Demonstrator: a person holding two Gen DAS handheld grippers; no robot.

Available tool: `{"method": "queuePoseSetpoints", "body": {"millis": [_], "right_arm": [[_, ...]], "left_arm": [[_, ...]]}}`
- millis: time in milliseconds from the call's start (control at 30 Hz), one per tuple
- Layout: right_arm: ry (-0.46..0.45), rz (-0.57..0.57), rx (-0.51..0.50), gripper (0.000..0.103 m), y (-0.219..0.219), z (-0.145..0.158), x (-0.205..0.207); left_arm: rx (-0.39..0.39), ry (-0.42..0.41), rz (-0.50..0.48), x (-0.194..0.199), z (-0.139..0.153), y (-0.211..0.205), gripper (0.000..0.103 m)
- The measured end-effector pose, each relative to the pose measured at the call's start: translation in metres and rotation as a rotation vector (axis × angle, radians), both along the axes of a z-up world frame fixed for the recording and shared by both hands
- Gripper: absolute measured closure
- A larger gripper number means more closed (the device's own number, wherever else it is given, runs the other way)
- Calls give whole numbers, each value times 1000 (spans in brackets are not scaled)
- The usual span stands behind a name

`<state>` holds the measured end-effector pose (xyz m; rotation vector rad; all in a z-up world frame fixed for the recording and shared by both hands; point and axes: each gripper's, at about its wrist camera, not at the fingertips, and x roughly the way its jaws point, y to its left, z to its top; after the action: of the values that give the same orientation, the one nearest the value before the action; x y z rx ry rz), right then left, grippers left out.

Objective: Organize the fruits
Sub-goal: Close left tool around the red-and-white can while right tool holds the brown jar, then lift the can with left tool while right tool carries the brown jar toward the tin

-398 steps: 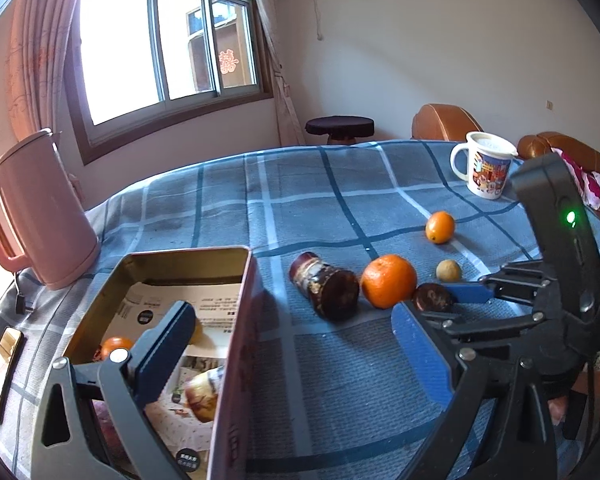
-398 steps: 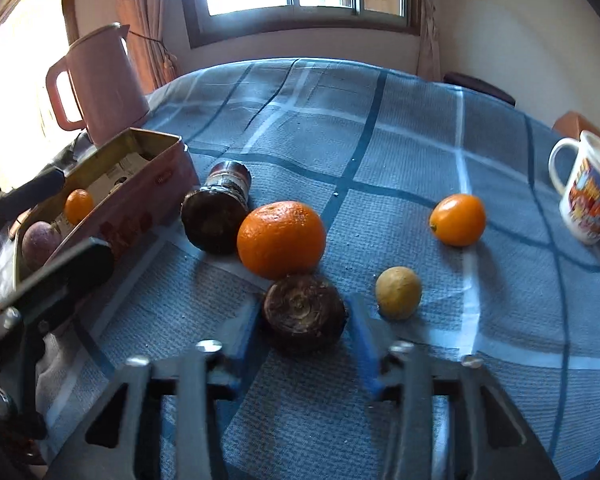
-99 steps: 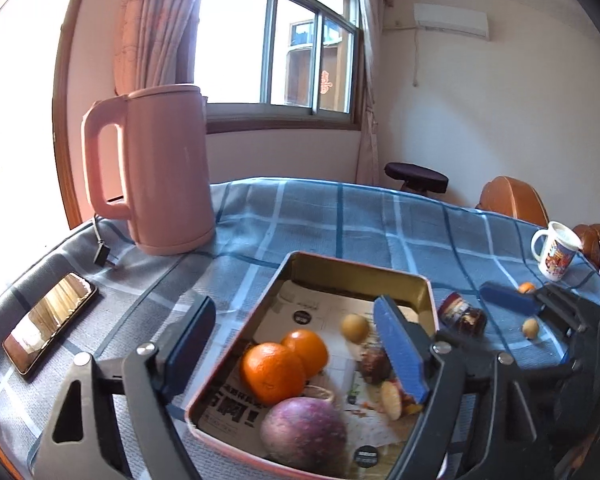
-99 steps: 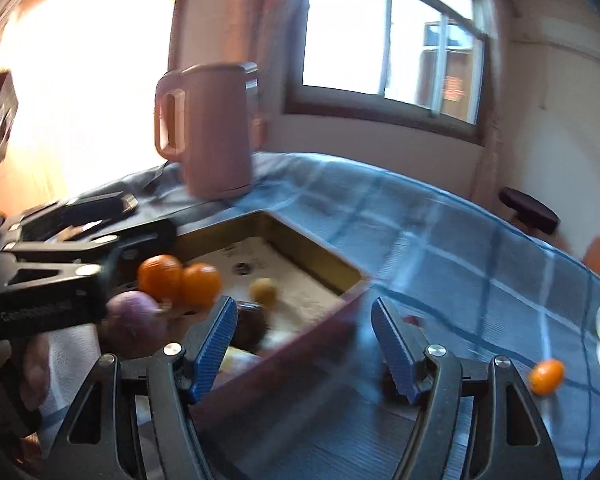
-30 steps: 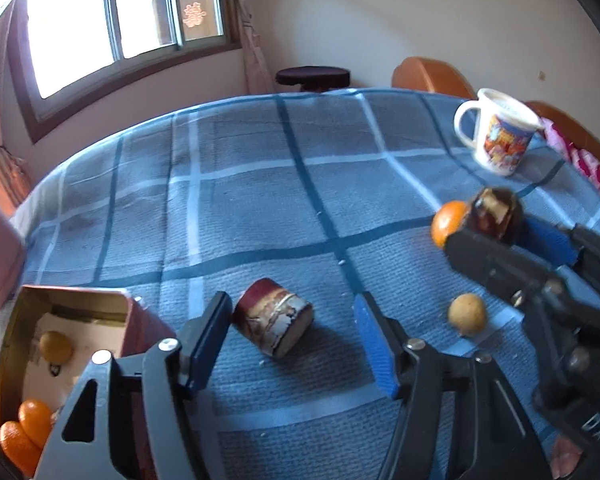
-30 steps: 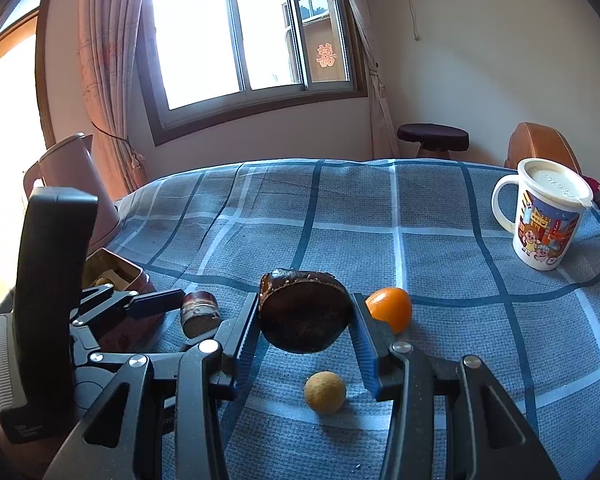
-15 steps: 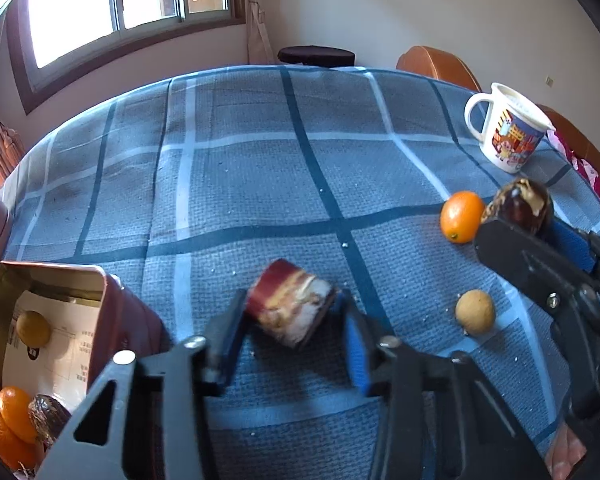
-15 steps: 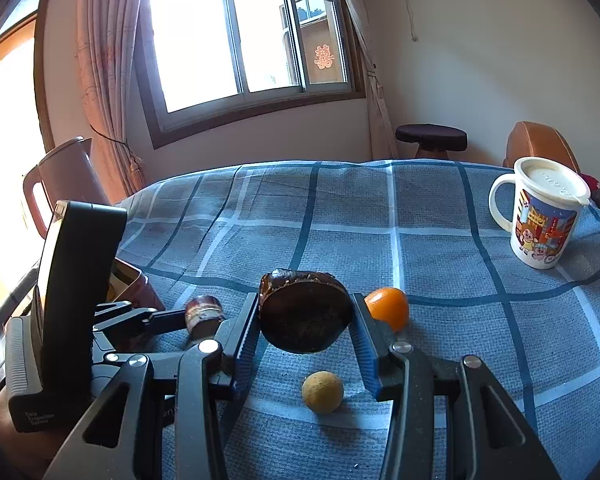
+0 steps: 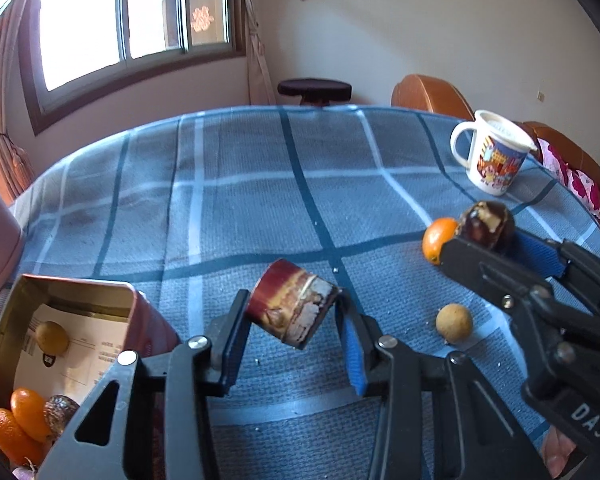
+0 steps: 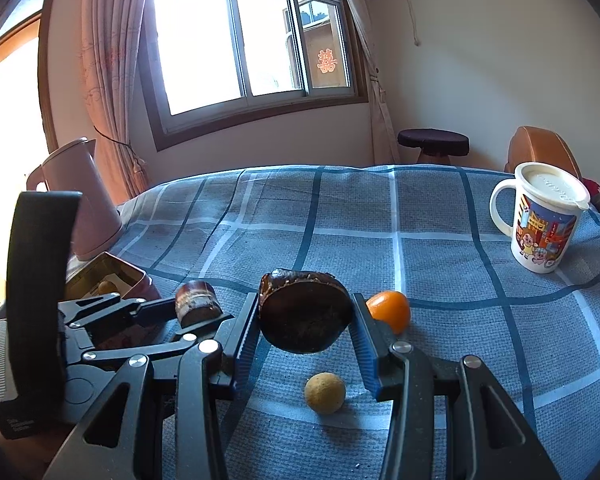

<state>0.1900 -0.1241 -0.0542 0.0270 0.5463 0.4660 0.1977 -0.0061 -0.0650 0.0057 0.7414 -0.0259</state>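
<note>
While the right gripper (image 10: 305, 322) holds a dark fruit (image 10: 305, 312) aloft, the left gripper's (image 9: 292, 320) downward-tilted fingers clamp a brown fruit piece (image 9: 292, 308).

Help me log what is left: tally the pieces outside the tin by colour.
Orange fruit: 1
Tan fruit: 1
Dark brown: 2, the banded piece in the left gripper, whose jaws have just been closing on it, and the round piece in the right gripper
Total: 4
</note>
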Motion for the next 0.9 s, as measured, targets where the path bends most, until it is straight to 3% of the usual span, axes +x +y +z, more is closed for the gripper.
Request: {"method": "queuePoseSetpoints", "body": {"millis": [500,900], "right_arm": [[-48,4,0,57,0,3,-7],[-117,2,-16,57,2,7,-19]], "left_arm": [[18,-125,19,-19,14,1,59],[9,-177,27,-30,20,2,59]]}}
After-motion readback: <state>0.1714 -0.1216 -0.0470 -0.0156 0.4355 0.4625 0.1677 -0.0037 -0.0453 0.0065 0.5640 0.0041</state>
